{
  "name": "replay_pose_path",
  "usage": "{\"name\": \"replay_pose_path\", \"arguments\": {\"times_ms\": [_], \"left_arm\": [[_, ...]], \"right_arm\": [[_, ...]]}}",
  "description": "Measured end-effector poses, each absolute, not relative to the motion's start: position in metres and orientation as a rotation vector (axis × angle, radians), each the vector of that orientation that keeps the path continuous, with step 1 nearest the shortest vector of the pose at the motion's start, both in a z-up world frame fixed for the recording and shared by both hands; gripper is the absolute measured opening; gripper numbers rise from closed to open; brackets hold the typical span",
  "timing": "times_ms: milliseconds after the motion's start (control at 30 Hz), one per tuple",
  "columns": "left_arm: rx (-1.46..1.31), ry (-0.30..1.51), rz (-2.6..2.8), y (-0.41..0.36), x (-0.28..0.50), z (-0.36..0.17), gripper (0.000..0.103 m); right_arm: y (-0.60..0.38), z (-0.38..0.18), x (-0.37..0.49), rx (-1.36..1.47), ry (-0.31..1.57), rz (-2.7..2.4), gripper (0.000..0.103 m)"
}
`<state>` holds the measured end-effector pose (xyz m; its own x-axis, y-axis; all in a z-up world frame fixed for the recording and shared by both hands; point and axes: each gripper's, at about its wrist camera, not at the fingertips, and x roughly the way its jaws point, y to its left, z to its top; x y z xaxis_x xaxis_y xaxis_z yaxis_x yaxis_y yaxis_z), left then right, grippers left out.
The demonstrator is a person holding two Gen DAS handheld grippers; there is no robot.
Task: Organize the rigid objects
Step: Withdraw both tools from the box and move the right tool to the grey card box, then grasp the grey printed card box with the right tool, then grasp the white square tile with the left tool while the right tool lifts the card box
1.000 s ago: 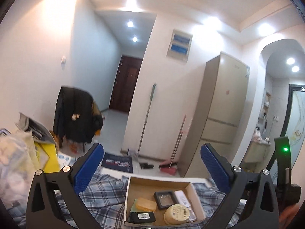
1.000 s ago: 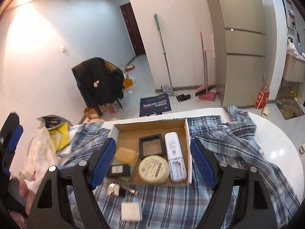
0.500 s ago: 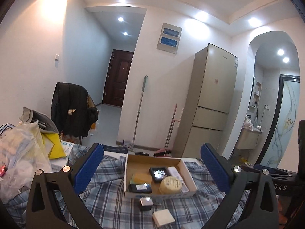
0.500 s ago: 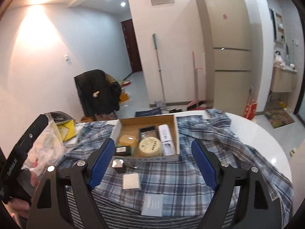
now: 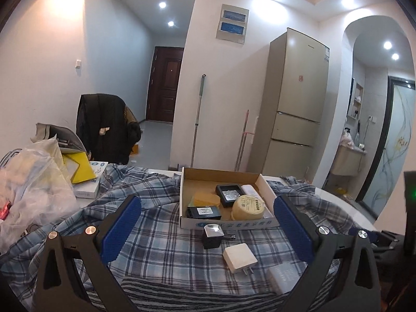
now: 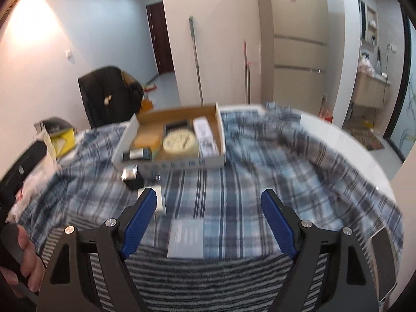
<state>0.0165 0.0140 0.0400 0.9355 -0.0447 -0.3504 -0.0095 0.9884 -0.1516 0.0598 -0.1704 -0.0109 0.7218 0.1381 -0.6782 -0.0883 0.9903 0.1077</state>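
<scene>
The left claw (image 5: 206,230) is spread wide and holds nothing; it hangs over the checked cloth (image 5: 156,244) that covers the desk. Going from left to right ahead of it, first comes the small black cube with a shiny top (image 5: 212,236), just between its fingers and touching the front wall of the cardboard box (image 5: 234,224). It looks hard and light, but the glossy top may be slippery, so I would take it by its two flat black sides. A little nearer and to the right lies the white charger (image 5: 239,257) with metal pins toward the claw; it is stiff and light, best pinched across its broad faces, away from the pins. Further right, partly behind the right finger, is a pale flat box (image 5: 282,279). The right claw (image 6: 209,225) is also spread and empty. The same pale flat box (image 6: 186,241) lies flat between its fingers, close below; it seems thin and rigid, so the long edges are the place to grip. The soft cloth under it may wrinkle into the grip.
</scene>
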Motion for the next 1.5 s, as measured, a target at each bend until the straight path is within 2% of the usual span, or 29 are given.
{"name": "replay_pose_path", "arguments": {"times_ms": [233,533,633,833,867,900,1333,1500], "left_arm": [[-0.183,0.374,0.028,0.022,0.025,0.010,0.103],[-0.128,0.432,0.083,0.023,0.038,-0.015,0.103],[-0.129,0.454,0.075,0.023,0.042,-0.019,0.103],[-0.134,0.483,0.077,0.024,0.047,-0.022,0.103],[-0.132,0.482,0.076,0.024,0.046,-0.022,0.103],[-0.133,0.481,0.076,0.024,0.047,-0.022,0.103],[-0.134,0.490,0.065,0.025,0.045,-0.017,0.103],[-0.155,0.588,0.010,0.015,0.053,-0.007,0.103]], "right_arm": [[-0.153,-0.048,0.071,0.063,0.853,0.134,0.081],[-0.133,-0.086,0.083,0.005,0.960,0.153,0.074],[-0.132,-0.093,0.083,0.000,0.981,0.156,0.070],[-0.131,-0.100,0.087,0.003,1.011,0.170,0.054],[-0.130,-0.100,0.086,-0.001,1.003,0.163,0.046],[-0.130,-0.099,0.086,-0.008,1.001,0.158,0.046],[-0.168,-0.051,0.087,0.026,0.872,0.095,0.046],[-0.191,-0.029,0.094,-0.024,0.771,0.038,0.046]]}}
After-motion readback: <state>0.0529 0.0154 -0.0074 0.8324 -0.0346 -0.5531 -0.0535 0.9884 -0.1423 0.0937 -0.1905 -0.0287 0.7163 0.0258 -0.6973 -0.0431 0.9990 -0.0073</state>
